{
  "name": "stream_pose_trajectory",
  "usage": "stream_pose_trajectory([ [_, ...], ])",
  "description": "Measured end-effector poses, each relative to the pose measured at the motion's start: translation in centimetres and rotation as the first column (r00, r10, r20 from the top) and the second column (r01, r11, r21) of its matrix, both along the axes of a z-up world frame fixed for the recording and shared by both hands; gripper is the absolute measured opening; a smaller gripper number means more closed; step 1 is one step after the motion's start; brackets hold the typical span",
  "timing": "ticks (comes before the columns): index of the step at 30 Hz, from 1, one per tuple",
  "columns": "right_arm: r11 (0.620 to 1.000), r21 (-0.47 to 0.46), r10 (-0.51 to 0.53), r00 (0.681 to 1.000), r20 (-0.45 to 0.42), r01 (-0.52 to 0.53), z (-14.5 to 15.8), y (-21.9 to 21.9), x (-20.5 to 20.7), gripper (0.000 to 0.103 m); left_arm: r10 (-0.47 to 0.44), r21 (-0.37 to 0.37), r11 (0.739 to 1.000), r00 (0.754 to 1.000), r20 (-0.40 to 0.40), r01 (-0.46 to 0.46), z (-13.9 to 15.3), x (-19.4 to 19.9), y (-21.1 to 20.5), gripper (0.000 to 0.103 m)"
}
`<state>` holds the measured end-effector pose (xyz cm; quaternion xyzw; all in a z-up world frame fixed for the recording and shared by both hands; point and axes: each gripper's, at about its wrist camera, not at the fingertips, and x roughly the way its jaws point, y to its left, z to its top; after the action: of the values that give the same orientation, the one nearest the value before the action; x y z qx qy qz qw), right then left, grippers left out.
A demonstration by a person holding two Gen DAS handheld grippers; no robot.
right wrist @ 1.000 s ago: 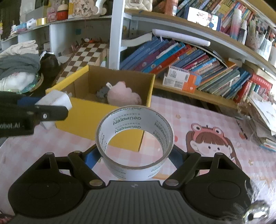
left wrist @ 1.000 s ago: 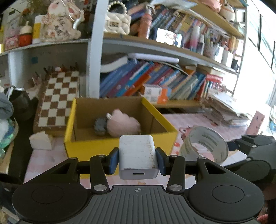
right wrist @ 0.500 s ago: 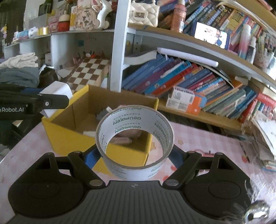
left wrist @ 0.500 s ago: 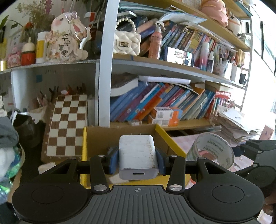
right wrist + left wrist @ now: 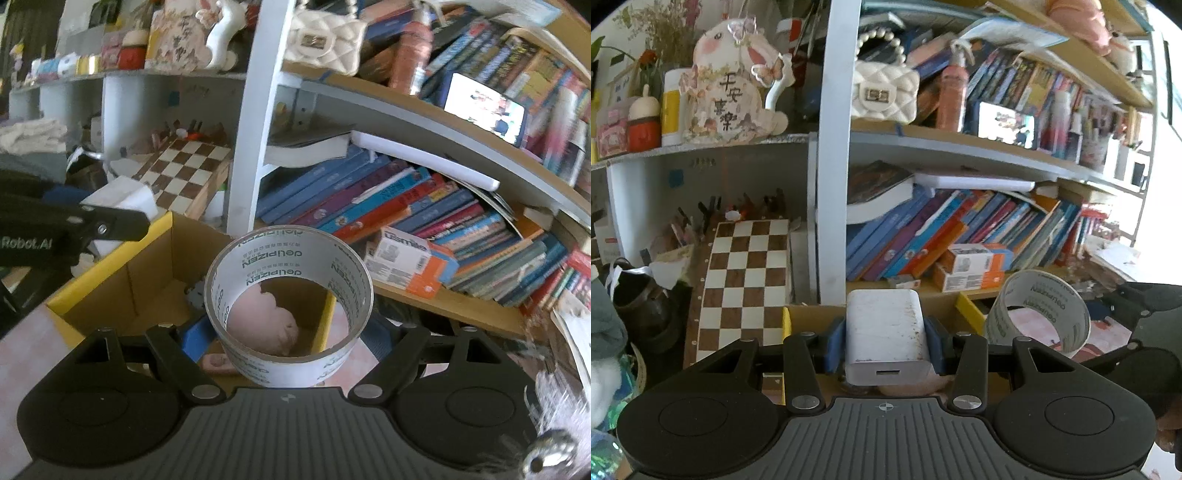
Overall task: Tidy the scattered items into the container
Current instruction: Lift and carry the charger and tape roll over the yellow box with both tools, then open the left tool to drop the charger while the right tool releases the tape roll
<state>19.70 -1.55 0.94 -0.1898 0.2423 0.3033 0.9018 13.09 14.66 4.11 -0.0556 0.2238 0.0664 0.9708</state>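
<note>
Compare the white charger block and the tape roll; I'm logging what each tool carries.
The white plastic charger block is solid and boxy; the clear printed tape roll is a hollow ring. The charger block sits in the left tool, the wider tape roll in the right tool. Both are gripped by their sides.

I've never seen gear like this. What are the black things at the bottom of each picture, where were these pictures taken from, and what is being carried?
There is no robot here. A person holds a two-finger gripper in each hand, and a wide-angle camera on each one looks forward along its fingers; the black shapes are the gripper bodies. One picture comes from the left gripper, shut on a white charger. The other comes from the right gripper, clamping a roll of clear tape by its sides. Just ahead sits a yellow cardboard box on a pink patterned table, with a pink plush toy already inside. A cluttered bookshelf stands behind.
</note>
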Motion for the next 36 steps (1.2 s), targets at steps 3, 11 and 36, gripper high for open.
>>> stream_pose_trajectory([
  [3,0.999,-0.033,0.017,1.000,-0.002,-0.017,-0.6,1.1,1.1,0.082,0.001,0.008,1.000,1.000,-0.028,-0.001,-0.6,1.4,0.2,0.044],
  [11,0.990,-0.119,0.076,0.997,0.000,-0.076,-2.7,3.3,2.9,0.082,-0.002,0.019,1.000,0.994,-0.111,0.004,-2.9,4.1,0.1,0.044],
  [36,0.945,-0.231,0.216,0.972,-0.098,-0.233,-7.0,6.2,5.4,0.082,-0.004,0.017,1.000,0.963,-0.270,0.009,-7.3,7.5,1.2,0.044],
])
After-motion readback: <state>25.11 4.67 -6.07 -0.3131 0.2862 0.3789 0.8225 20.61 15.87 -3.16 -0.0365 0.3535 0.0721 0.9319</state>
